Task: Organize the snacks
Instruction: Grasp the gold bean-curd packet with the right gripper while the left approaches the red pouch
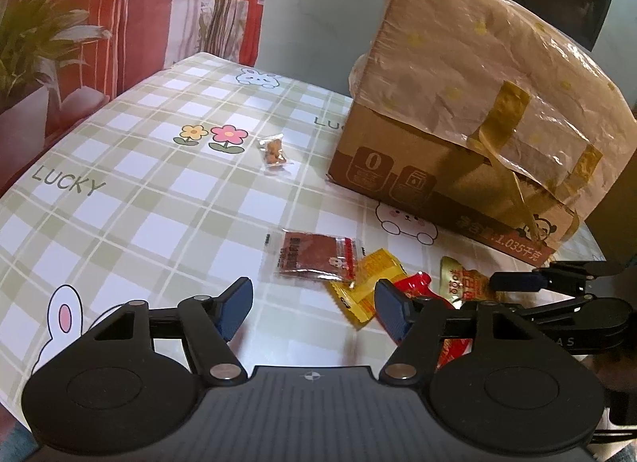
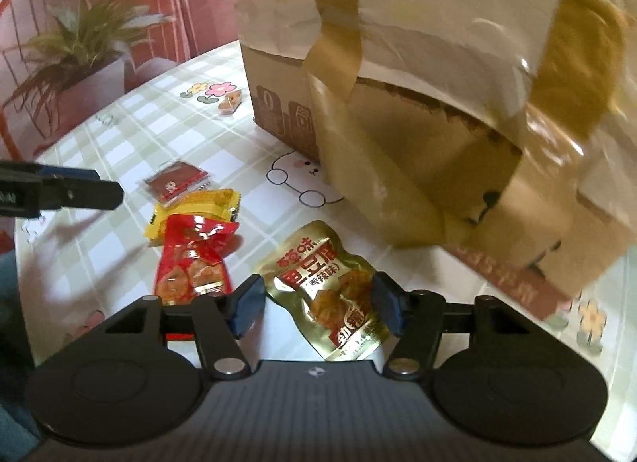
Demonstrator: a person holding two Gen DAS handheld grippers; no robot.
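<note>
Several snack packets lie on a checked tablecloth [image 1: 139, 199] in front of a taped cardboard box [image 1: 469, 111]. In the right wrist view a gold pouch [image 2: 326, 286] lies between the fingers of my open right gripper [image 2: 318, 300], on the table. A red packet [image 2: 195, 259] and a yellow packet [image 2: 199, 211] lie to its left, a brown square packet [image 2: 177, 181] behind them. My left gripper [image 1: 314, 308] is open and empty, just short of the yellow packet [image 1: 370, 282] and brown packet [image 1: 314, 259]. A small clear packet [image 1: 274, 153] lies farther back.
The box [image 2: 458, 103] stands tall close behind the snacks on the right. A potted plant [image 2: 79, 63] and a red chair stand beyond the table's far left edge. The left gripper shows in the right wrist view [image 2: 79, 191] at the left.
</note>
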